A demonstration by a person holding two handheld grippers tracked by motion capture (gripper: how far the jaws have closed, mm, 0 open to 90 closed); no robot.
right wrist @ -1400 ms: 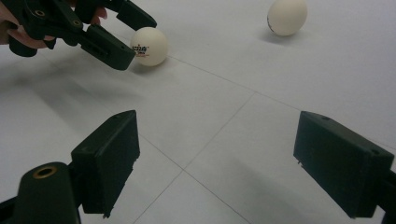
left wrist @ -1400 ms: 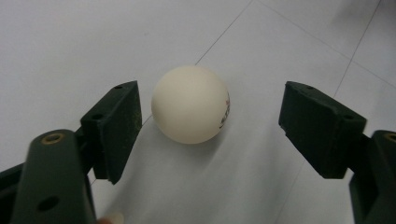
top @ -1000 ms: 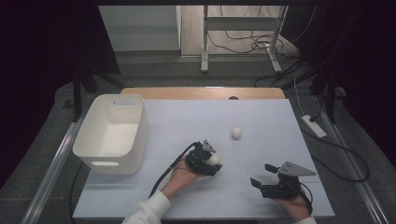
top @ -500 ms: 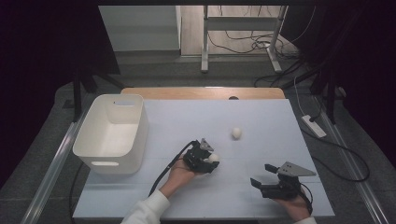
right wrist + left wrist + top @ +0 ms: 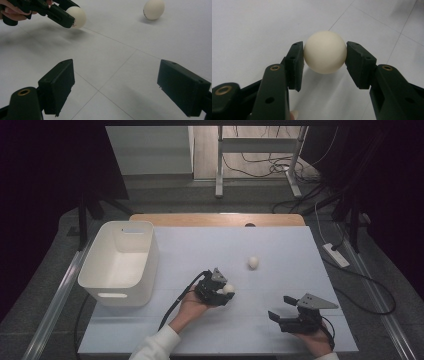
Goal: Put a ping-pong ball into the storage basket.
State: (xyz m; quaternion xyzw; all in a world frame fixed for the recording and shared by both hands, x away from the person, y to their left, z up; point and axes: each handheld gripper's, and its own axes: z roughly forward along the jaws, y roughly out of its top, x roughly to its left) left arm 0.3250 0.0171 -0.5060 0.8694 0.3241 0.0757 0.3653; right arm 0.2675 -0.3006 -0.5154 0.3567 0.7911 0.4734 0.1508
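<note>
A: Left hand-held gripper (image 5: 325, 56) is clamped on a white ball (image 5: 325, 55), one pad on each side at its widest part. From above, that ball (image 5: 228, 289) sits near the middle of the white surface (image 5: 200, 255), toward the front.

B: Why grip at the widest part?

A: My guess is that a round, smooth thing squirts out if pinched high or low. Pressing across the middle keeps it centred.

B: Lifted or resting?

A: Cannot tell. A shadow lies under it in the left gripper view, but the underside is hidden. In the right gripper view the ball (image 5: 76, 17) looks just clear of the surface, though the angle is shallow.

B: Right hand-held gripper (image 5: 115, 90)?

A: Jaws wide apart, nothing between them, low over the front right of the surface. Parked, I'd say, leaving room for the other hand.

B: Other items?

A: A second ball (image 5: 253, 262) lies loose farther back, well apart from both hands. A white bin (image 5: 120, 265) stands at the left, near the edge; probably where the balls go. Its near wall hides part of the floor inside, but what shows looks bare.

B: Anything hard to read?

A: A small reddish mark on the held ball beside the jaw is too small to make out. The person is cut off at the sleeve (image 5: 155, 345).
</note>
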